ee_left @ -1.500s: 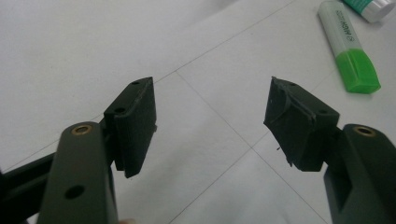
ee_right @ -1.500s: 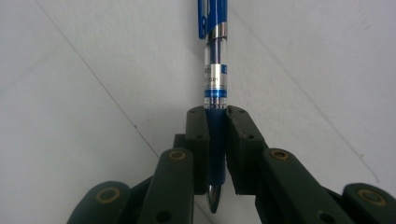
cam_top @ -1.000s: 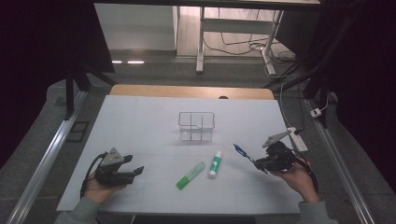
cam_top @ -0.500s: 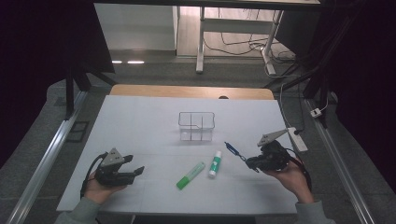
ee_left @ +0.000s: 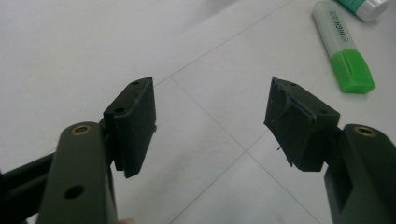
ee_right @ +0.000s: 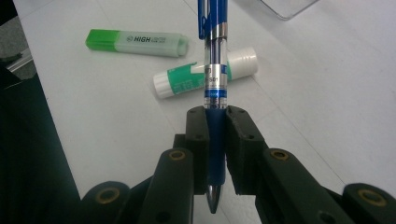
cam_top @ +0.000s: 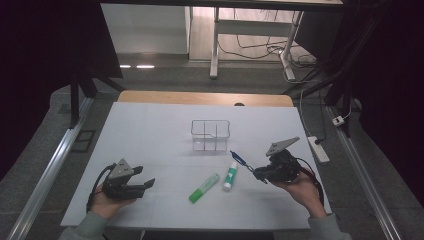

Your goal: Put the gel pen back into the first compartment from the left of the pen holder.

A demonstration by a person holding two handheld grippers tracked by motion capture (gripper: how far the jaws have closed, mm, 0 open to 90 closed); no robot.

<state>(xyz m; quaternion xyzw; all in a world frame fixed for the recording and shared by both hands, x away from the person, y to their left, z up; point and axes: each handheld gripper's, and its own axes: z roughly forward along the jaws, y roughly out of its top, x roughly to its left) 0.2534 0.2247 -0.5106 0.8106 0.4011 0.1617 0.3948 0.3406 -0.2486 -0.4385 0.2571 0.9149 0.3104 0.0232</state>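
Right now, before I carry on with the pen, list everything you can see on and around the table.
pen: 1, blue with a clear barrel, clamped in the right gripper, lifted off the table
glue stick: 1, white and green, lying on the table in front of the organizer
highlighter: 1, green cap, pale body, lying just left of the glue stick
organizer: 1, clear, divided into compartments, mid-table, looks empty
table: 1, white top with a wooden strip at the far edge
power strip: 1, white, on the floor off the table's right side
left gripper: 1, black, jaws apart, nothing between them, near left corner
right gripper: 1, black, closed on the pen, near right side
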